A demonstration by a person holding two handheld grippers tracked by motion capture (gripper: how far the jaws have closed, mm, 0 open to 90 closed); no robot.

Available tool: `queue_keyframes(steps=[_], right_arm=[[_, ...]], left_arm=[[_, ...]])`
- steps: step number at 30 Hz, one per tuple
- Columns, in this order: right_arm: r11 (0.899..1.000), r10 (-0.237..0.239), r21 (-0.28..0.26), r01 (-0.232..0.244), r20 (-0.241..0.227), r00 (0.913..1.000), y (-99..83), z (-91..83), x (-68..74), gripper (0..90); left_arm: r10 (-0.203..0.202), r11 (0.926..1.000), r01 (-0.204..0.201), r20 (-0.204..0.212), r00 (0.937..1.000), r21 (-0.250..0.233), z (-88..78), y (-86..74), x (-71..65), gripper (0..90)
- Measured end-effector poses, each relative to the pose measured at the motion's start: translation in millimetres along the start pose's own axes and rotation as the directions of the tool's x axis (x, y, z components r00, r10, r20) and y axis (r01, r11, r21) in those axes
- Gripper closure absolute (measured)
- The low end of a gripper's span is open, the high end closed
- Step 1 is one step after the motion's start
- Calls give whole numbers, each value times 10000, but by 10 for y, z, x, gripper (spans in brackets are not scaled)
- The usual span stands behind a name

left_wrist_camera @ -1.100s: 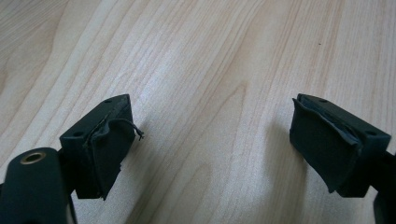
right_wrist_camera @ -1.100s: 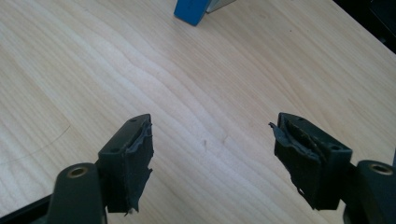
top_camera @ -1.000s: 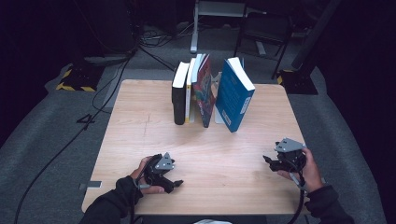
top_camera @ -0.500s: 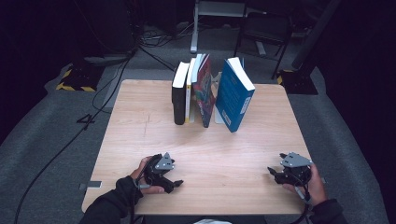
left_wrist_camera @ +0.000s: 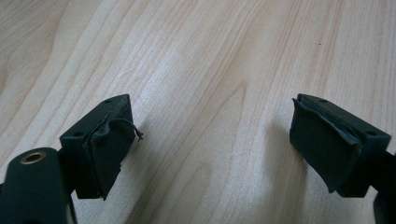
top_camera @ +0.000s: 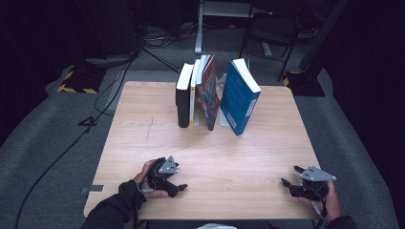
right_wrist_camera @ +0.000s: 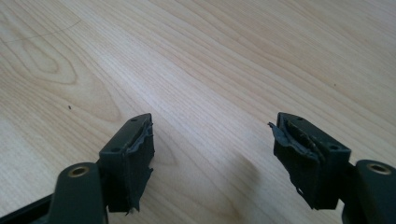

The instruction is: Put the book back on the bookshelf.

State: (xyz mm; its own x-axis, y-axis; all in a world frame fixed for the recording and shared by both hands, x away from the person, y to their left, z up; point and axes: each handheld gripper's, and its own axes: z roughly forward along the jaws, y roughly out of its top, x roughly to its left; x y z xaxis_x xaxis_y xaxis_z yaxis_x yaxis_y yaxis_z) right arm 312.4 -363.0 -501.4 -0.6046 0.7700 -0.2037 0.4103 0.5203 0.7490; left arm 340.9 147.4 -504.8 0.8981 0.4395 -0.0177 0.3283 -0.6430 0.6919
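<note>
Books are standing upright in a row at the upper centre of the desk; I'm keeping the left hand-held gripper and right hand-held gripper, both open and empty, well apart from them near the bottom edge.

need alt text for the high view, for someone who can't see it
A row of books stands upright at the far edge of a light wooden table, the blue one leaning apart at the right. Near the front edge, the left gripper and right gripper rest open and empty.
</note>
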Motion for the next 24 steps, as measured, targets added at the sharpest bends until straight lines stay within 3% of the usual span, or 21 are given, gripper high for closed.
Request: queue_keyframes(steps=[8,11,12,24], right_arm=[[9953,973,17,-973,-58,9952,-139,-107,-67,263],[9801,1961,414,-1939,-594,9788,-196,-134,-162,231],[9748,2209,433,-2187,-565,9737,-231,-161,-204,230],[9737,2249,463,-2231,-392,9736,-285,-208,-246,224]], left_arm=[[-14,10000,14,-6,10000,-9,1,0,-1,144],[-5,10000,5,-3,10000,-1,0,0,0,144],[-8,10000,8,-5,10000,-1,0,0,-1,144],[-12,10000,12,-19,10000,-9,3,1,3,144]])
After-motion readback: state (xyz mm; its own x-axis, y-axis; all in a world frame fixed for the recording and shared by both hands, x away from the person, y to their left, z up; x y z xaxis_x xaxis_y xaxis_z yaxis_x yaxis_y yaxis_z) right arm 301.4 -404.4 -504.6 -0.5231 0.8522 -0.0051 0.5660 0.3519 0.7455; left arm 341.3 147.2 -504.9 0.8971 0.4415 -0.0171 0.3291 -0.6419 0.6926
